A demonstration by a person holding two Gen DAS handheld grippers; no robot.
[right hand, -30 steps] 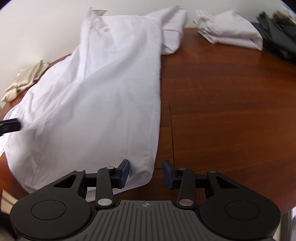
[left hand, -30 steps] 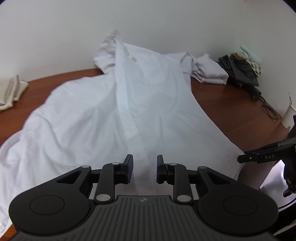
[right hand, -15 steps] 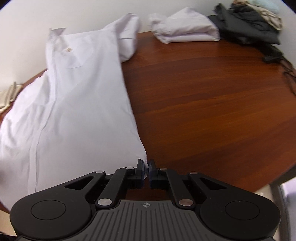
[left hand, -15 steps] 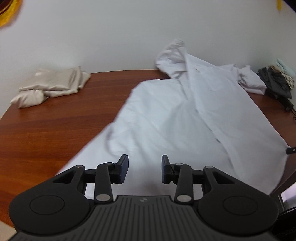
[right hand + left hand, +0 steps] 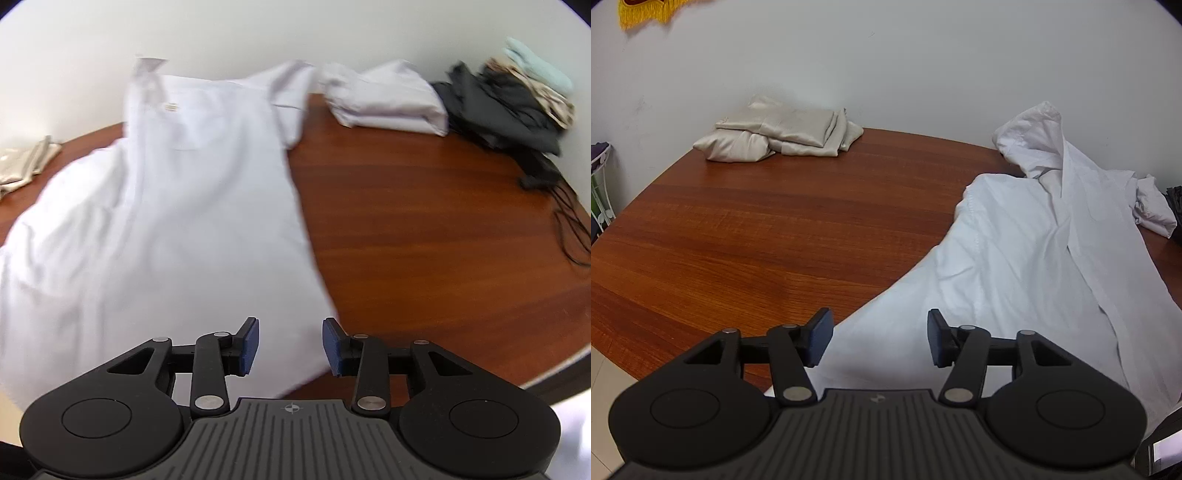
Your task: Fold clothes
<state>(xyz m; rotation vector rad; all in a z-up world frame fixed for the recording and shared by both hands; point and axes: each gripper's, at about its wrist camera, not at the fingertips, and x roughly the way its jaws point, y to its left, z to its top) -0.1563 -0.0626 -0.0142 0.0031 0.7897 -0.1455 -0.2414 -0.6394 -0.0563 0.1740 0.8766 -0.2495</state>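
Far left on the bench (image 5: 746, 229): a folded beige stack (image 5: 779, 134).

Left tool (image 5: 878, 341): jaws spread, just opened wider, gripping nothing. It hovers at the near left hem of the shirt (image 5: 1034, 266), with cloth below the gap and bare wood under its left finger.

The shirt lies flat, its long axis running from the near edge to the collar at the far wall.

Right tool (image 5: 290, 345): jaws spread, just opened, empty, over the near right hem corner of the shirt (image 5: 177, 206).

Each tool is nearest its own hem corner; judged next: pinch both.

Far right: a folded white garment (image 5: 388, 99) and a dark pile (image 5: 506, 107).
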